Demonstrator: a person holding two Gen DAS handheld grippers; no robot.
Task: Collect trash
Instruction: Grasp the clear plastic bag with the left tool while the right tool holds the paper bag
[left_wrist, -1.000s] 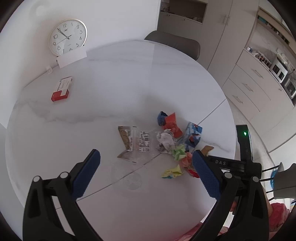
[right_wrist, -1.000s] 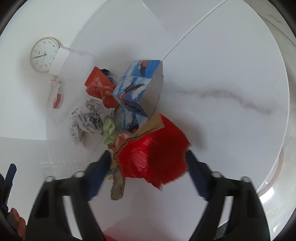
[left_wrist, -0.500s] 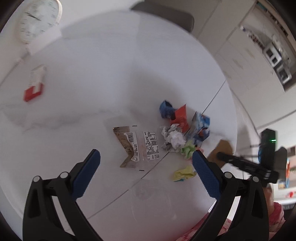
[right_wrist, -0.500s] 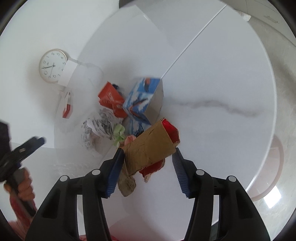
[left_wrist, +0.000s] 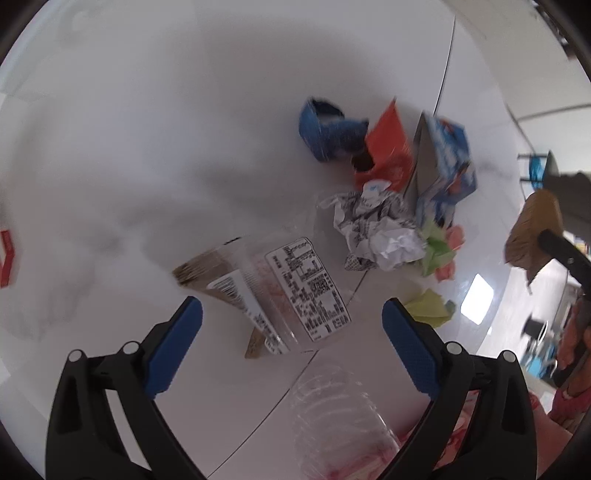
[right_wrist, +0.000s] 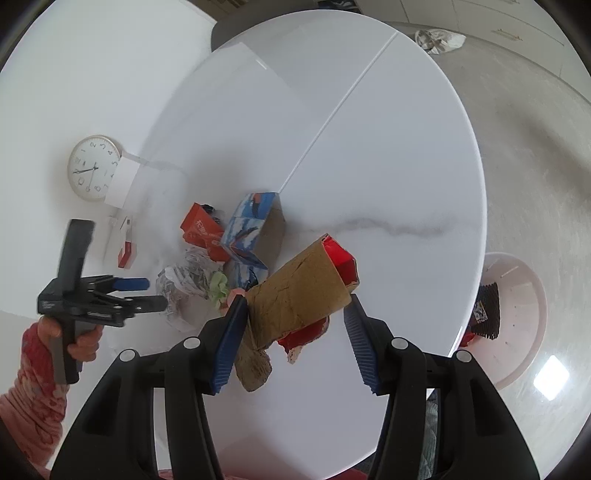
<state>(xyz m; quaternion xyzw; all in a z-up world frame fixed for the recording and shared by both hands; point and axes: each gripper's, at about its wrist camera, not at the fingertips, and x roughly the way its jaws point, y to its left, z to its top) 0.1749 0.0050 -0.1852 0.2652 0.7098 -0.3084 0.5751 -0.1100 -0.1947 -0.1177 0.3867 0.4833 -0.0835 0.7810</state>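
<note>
Gripping a flattened brown-and-red cardboard carton (right_wrist: 303, 291) between its blue pads, the right tool (right_wrist: 295, 325) carries it above the white marble worktop (right_wrist: 388, 155), its jaws having just closed onto the piece, while a white bin (right_wrist: 517, 321) with some scraps already inside waits on the floor just past the worktop's edge. The carton sits skewed in the grip, most of its length jutting out beyond the pads and a torn red flap hanging below, so a quick swing toward the bin could twist it loose and drop it on the floor short of the rim. The left tool (left_wrist: 291, 325), jaws spread wide and holding nothing, hangs over a clear labelled wrapper (left_wrist: 280, 295) lying flat on the worktop; thin film like that may slide or crumple away instead of being pinched. Crumpled printed paper (left_wrist: 376, 229), a blue-and-white box (left_wrist: 443, 162) and coloured paper scraps (left_wrist: 439, 243) lie nearby, close enough to be knocked about.
</note>
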